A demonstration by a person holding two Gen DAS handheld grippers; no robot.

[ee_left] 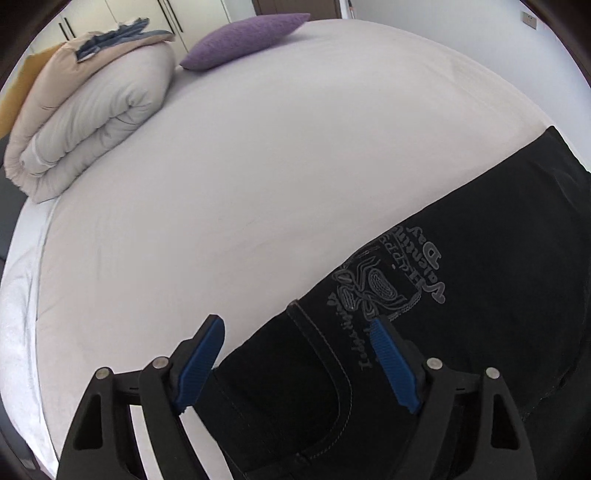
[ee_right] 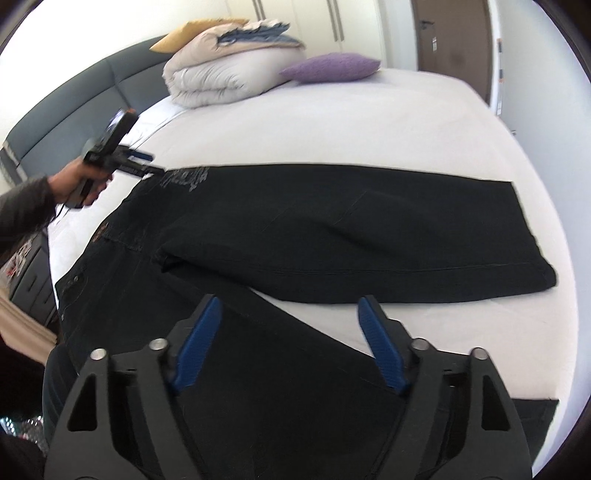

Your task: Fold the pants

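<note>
Black pants (ee_right: 332, 221) lie spread on the white bed, one leg stretched to the right, the other leg (ee_right: 258, 369) running toward the near edge. A grey printed design (ee_left: 391, 280) marks the waist end. My left gripper (ee_left: 295, 321) hovers open over that waist corner, its blue pads (ee_left: 199, 362) on either side of a stitched pocket seam, not pressing the cloth. In the right wrist view the left gripper (ee_right: 153, 163) sits at the pants' far-left corner, held by a hand (ee_right: 81, 184). My right gripper (ee_right: 289, 300) stands open above the near leg with nothing pinched.
A folded pale duvet (ee_right: 221, 77) with denim on top and a purple cushion (ee_right: 332, 66) lie at the head of the bed. A grey headboard (ee_right: 74, 99) is on the left; wardrobe doors and a brown door (ee_right: 454, 33) stand behind. White sheet (ee_left: 258, 166) stretches beyond the pants.
</note>
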